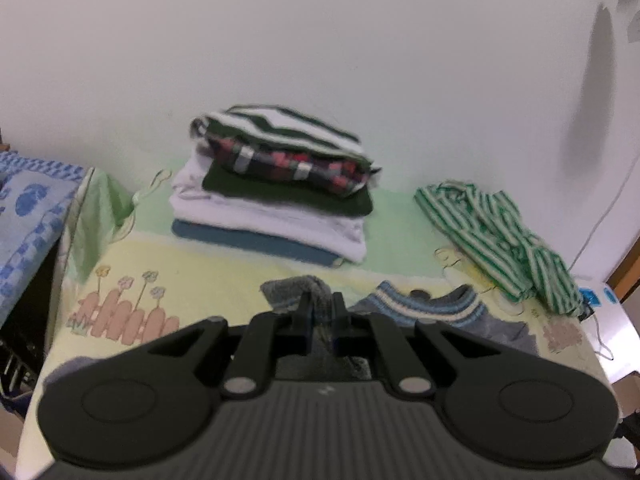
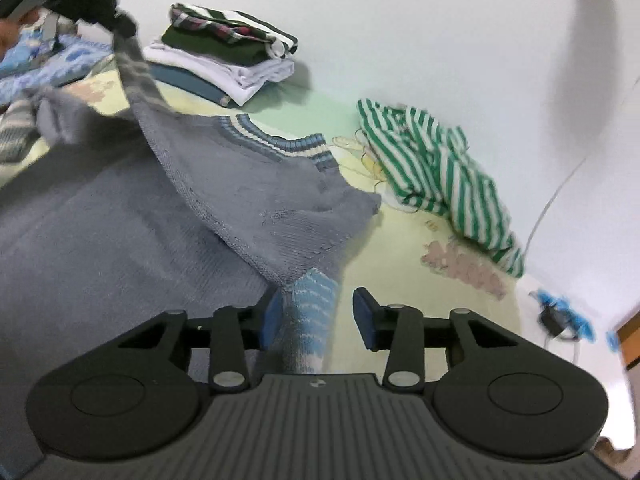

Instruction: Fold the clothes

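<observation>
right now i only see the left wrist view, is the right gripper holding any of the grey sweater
observer: no, the right gripper is open; the sweater's blue striped cuff sits loose between its fingers.
operator: how does my left side look from there
observer: the left gripper holds a strip of the sweater pulled up taut off the bed.
operator: and the rest of it
observer: the body lies spread flat on the bed, below that raised strip.
</observation>
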`<action>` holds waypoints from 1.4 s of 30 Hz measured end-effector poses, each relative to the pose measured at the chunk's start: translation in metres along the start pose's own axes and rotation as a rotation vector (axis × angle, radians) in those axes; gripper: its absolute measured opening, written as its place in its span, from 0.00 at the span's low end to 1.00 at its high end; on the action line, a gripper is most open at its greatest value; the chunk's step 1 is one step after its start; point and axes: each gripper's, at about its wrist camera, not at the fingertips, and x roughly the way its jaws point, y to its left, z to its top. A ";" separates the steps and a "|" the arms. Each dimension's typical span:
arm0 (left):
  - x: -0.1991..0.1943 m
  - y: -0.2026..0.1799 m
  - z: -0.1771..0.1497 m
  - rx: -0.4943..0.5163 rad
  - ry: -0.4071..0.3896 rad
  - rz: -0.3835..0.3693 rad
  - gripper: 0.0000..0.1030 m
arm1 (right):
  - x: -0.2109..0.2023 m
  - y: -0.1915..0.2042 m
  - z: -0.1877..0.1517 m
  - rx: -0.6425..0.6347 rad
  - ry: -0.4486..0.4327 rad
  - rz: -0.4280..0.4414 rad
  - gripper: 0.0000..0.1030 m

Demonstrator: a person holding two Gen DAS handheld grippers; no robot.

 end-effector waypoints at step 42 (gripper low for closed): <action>0.008 0.021 -0.059 0.058 0.085 0.240 0.05 | 0.075 -0.057 0.063 0.457 -0.054 0.257 0.32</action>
